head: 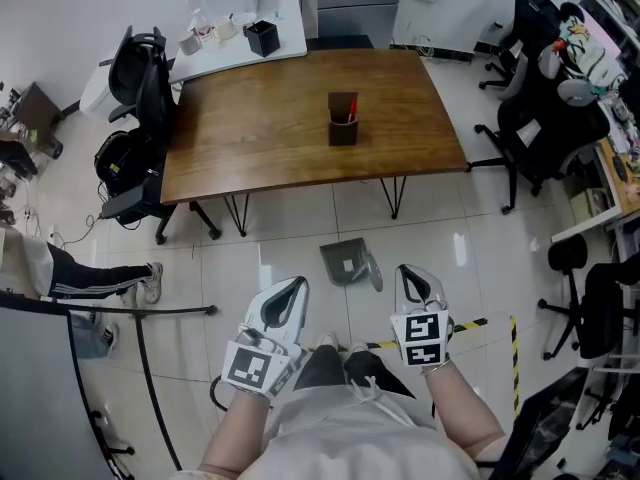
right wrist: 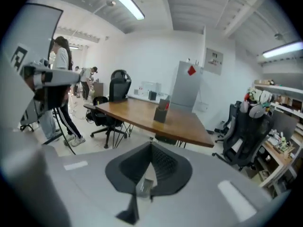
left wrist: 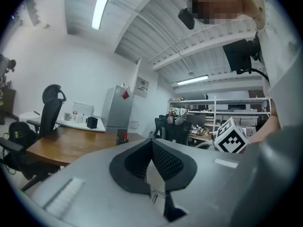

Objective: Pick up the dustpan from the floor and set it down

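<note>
Low in the head view, the left gripper [head: 292,290] and the right gripper [head: 410,274] are held side by side and apart from each other, above the pale tiled floor [head: 280,233]. In its own view, the left gripper's jaws are closed tip to tip with nothing between them. The right gripper's jaws are closed the same way and also hold nothing. A strip of yellow and black tape [head: 478,322] lies on the tiles just right of the right gripper.

Just beyond the two grippers, between their tips in the head view, the dustpan [head: 346,262] lies on the floor. It is grey with a pale square patch on it, and neither gripper touches it. It lies short of the table's near edge, not under it.

Beyond it stands a wooden table [head: 280,118] on thin black legs. A dark pen holder [head: 342,123] with something red in it stands near the table's middle. A black office chair [head: 140,88] stands at the table's left end, and more black chairs [head: 540,118] stand to its right. At the left edge of the head view a person's leg [head: 95,280] shows, in dark striped trousers and a pale shoe.

Farthest off is a white desk [head: 235,28] with a black box [head: 262,38] on it.
</note>
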Action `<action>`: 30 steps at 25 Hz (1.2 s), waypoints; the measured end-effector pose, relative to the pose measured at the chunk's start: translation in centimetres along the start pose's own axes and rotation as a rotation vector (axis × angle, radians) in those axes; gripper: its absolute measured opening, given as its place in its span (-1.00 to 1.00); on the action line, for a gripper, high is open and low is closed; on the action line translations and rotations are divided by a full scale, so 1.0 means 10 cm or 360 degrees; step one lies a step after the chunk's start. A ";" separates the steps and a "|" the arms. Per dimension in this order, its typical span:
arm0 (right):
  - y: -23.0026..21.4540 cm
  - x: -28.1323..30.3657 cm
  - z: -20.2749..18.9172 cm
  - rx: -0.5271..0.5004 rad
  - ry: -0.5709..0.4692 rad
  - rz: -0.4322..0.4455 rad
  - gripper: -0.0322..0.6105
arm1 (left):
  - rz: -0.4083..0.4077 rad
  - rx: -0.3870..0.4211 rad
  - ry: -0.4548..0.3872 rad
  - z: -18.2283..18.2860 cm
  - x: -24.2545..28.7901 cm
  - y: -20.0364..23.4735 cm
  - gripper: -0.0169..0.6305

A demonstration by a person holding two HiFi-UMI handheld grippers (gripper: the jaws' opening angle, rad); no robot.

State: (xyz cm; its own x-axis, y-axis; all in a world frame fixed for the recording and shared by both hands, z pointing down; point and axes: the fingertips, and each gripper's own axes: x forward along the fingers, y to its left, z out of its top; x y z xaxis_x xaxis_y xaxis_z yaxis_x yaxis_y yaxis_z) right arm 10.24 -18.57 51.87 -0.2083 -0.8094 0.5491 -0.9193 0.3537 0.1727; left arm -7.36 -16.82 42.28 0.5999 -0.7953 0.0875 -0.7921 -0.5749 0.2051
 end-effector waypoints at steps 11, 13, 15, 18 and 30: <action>0.21 -1.62 0.11 0.0003 -0.0337 0.0124 -0.89 | 0.0134 0.0094 -0.0158 0.19 -0.85 -1.30 -0.91; 0.31 -1.90 0.07 -0.0008 -0.0372 0.0155 -0.89 | 0.0181 0.0074 -0.0152 0.15 -1.06 -1.46 -0.91; 0.48 -2.11 0.04 -0.0045 -0.0416 0.0201 -0.89 | 0.0243 0.0078 -0.0150 0.12 -1.29 -1.56 -0.91; 0.45 -2.41 -0.08 -0.0044 -0.0451 0.0260 -0.89 | 0.0256 0.0105 -0.0170 0.10 -1.43 -1.94 -0.91; 0.44 -2.89 0.02 -0.0028 -0.0593 0.0295 -0.89 | 0.0224 0.0136 -0.0229 0.24 -1.69 -2.28 -0.91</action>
State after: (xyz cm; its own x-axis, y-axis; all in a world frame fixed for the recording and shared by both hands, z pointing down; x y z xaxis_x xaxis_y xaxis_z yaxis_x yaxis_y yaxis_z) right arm 12.18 6.30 36.62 -0.4793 -0.8444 0.2393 -0.8497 0.5147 0.1144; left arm 0.30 9.29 33.82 0.4652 -0.8846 -0.0321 -0.8773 -0.4656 0.1169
